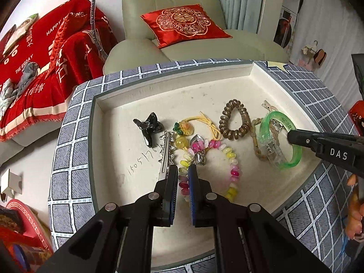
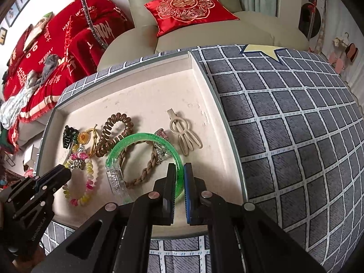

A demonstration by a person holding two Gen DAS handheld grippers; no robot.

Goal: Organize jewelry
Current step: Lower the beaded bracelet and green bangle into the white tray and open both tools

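Observation:
A white tray (image 1: pixel 107 141) holds the jewelry. My left gripper (image 1: pixel 183 170) hovers over a colourful bead bracelet (image 1: pixel 227 159), its fingers a narrow gap apart with beads between them; a silver hair clip (image 1: pixel 165 157) lies beside its left finger. My right gripper (image 2: pixel 180 170) is shut on the rim of a green bangle (image 2: pixel 141 138). The bangle also shows in the left wrist view (image 1: pixel 284 141). A braided cord bracelet (image 2: pixel 145 170) lies inside the bangle. Also in the tray: a brown coil hair tie (image 1: pixel 234 120), a black claw clip (image 1: pixel 149 125), a yellow cord charm (image 1: pixel 186 127) and a beige clip (image 2: pixel 184 136).
The tray (image 2: pixel 227 136) sits on a grey checked cloth (image 2: pixel 295 125) that covers the table. A pale green armchair (image 1: pixel 173 0) with a red cushion (image 1: pixel 184 22) stands behind. A red blanket (image 1: pixel 45 63) lies at the left.

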